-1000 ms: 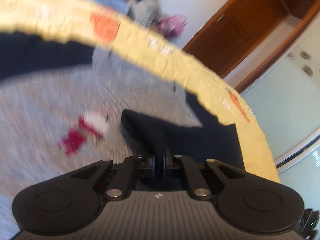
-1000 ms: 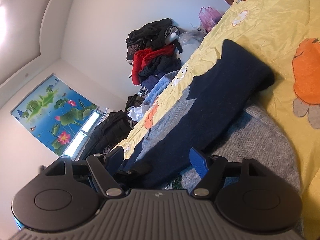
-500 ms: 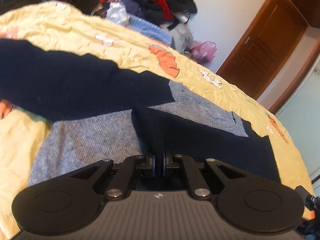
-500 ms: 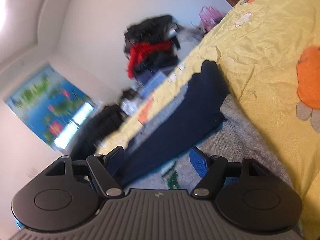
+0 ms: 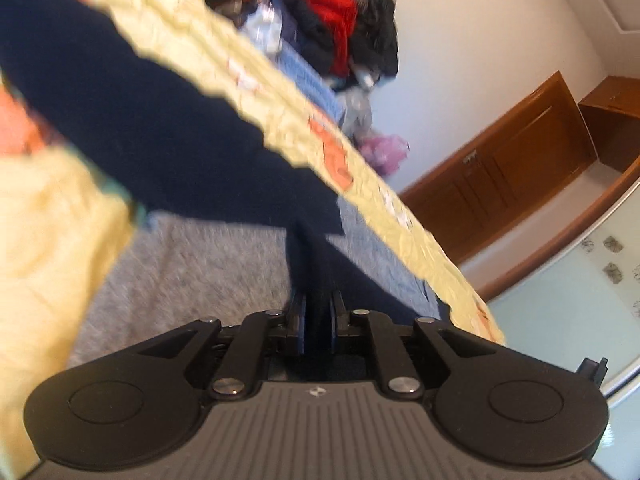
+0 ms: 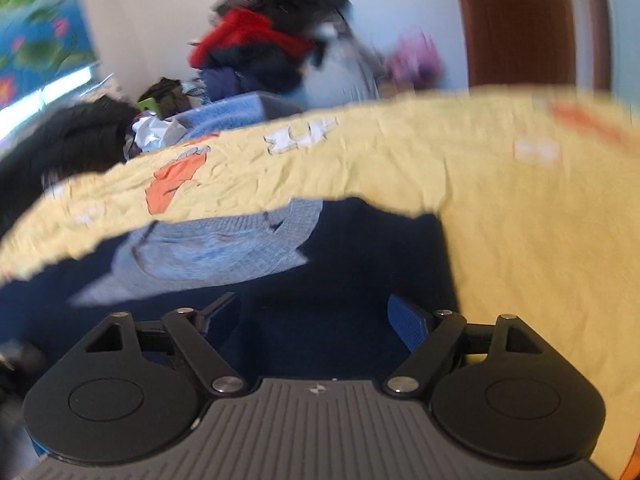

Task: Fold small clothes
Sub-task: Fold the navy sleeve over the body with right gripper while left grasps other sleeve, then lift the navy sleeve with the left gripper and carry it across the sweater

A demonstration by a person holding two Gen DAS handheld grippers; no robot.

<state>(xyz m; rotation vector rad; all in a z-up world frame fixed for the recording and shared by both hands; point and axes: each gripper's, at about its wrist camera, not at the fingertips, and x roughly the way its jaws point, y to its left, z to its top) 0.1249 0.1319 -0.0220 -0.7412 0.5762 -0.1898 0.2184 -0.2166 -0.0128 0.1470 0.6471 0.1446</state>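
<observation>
Navy sleeve pinched, one sweater on the bed

Tilted downward, the left gripper (image 5: 317,322) pinches a navy sleeve (image 5: 316,264) as its jaws ease apart. The right gripper (image 6: 316,322) is spreading wide, holding nothing, above one grey-and-navy sweater (image 6: 224,248) on the yellow sheet (image 6: 520,216).

No text, brand or number can be read here. Both views are blurred by motion.

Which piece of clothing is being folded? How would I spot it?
Find the yellow bedsheet with orange and white pictures. The sweater lies flat on it, with a grey knitted body and dark navy sleeves. Unlike the heaped clothes pile by the wall, it is spread out, and the left tool pinches one navy sleeve.
</observation>
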